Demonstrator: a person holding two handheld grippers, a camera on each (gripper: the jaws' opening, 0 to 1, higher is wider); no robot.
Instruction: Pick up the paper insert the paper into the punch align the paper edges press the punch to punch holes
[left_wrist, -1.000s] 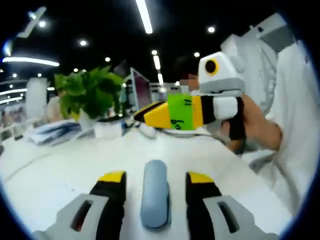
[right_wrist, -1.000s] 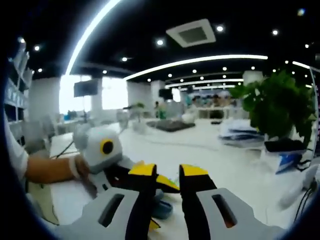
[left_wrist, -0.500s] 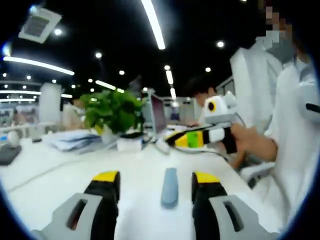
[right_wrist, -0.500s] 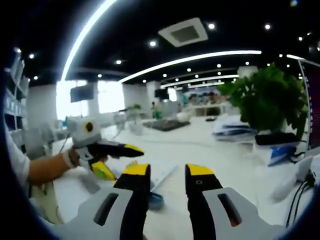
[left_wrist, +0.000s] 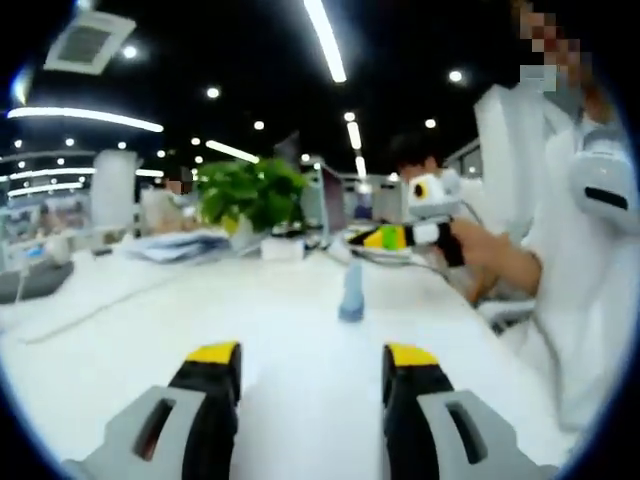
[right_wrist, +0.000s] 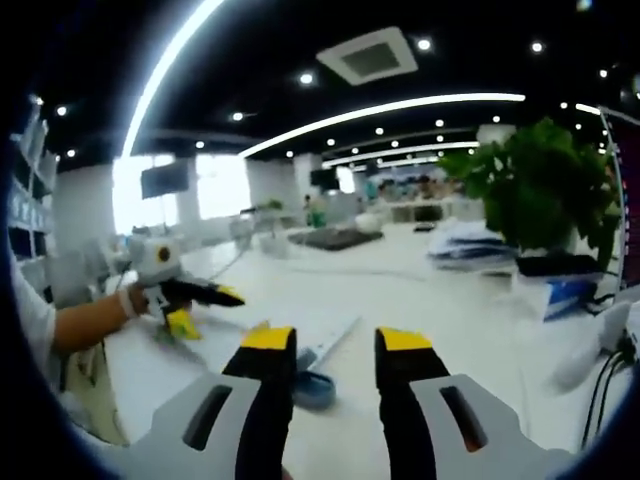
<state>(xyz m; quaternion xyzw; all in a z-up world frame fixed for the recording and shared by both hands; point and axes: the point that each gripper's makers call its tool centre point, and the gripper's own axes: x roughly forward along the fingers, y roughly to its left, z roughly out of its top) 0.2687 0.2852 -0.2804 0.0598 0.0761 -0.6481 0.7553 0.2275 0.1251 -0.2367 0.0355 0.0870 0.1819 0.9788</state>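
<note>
A blue-grey punch (left_wrist: 350, 292) stands on the white table (left_wrist: 300, 330), well ahead of my left gripper (left_wrist: 310, 365), which is open with nothing between its jaws. My right gripper (left_wrist: 385, 237), held in a hand, hovers beyond the punch to the right. In the right gripper view the punch (right_wrist: 314, 388) sits low between the jaws of my open right gripper (right_wrist: 334, 345), partly hidden by the left jaw. A white sheet of paper (right_wrist: 318, 330) lies by the punch, faint against the table. The left gripper (right_wrist: 195, 303) hangs open at the left, above the table.
A leafy plant (left_wrist: 250, 193) and a stack of papers (left_wrist: 185, 245) stand at the table's far side, with a monitor (left_wrist: 333, 203) behind. A person in white (left_wrist: 565, 260) is close on the right. A white box (right_wrist: 560, 297) and cables (right_wrist: 600, 365) lie under the plant (right_wrist: 545, 190).
My left gripper has drawn back from the punch, which now sits farther ahead. The two grippers have moved apart. Both have stayed open.
</note>
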